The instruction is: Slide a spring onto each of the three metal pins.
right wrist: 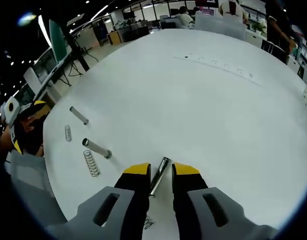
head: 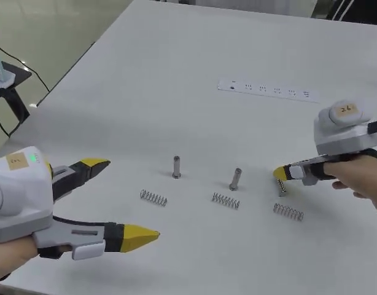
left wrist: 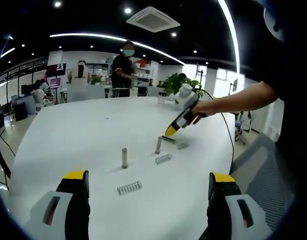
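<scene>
Nearest the head view, at the lower left, the left hand-held gripper [head: 118, 200] is held above the white bench [head: 176, 92] with its yellow-tipped jaws spread wide apart and nothing between them. Just beyond its tips, a row of three springs is laid flat on the bench: the left spring [head: 153, 197], the middle spring [head: 226, 201] and the right spring [head: 288, 212], each well apart from the next. Behind each spring, a little further off, a metal pin is seen. The left pin [head: 176, 166] is stood upright, the middle pin [head: 236, 179] appears slightly tilted, and both are bare. The right pin [head: 282, 187] is found directly at the tips of the right hand-held gripper [head: 280, 173], which is brought in from the right edge in a person's hand [head: 360, 178]. In the right gripper view this pin is seen lying lengthwise between the two jaws, which are drawn close about it; whether it is actually pressed by both cannot be told. The right spring is left on the bench just beside that pin, untouched. Farther back, a white power strip [head: 268, 90] is laid across the bench.
</scene>
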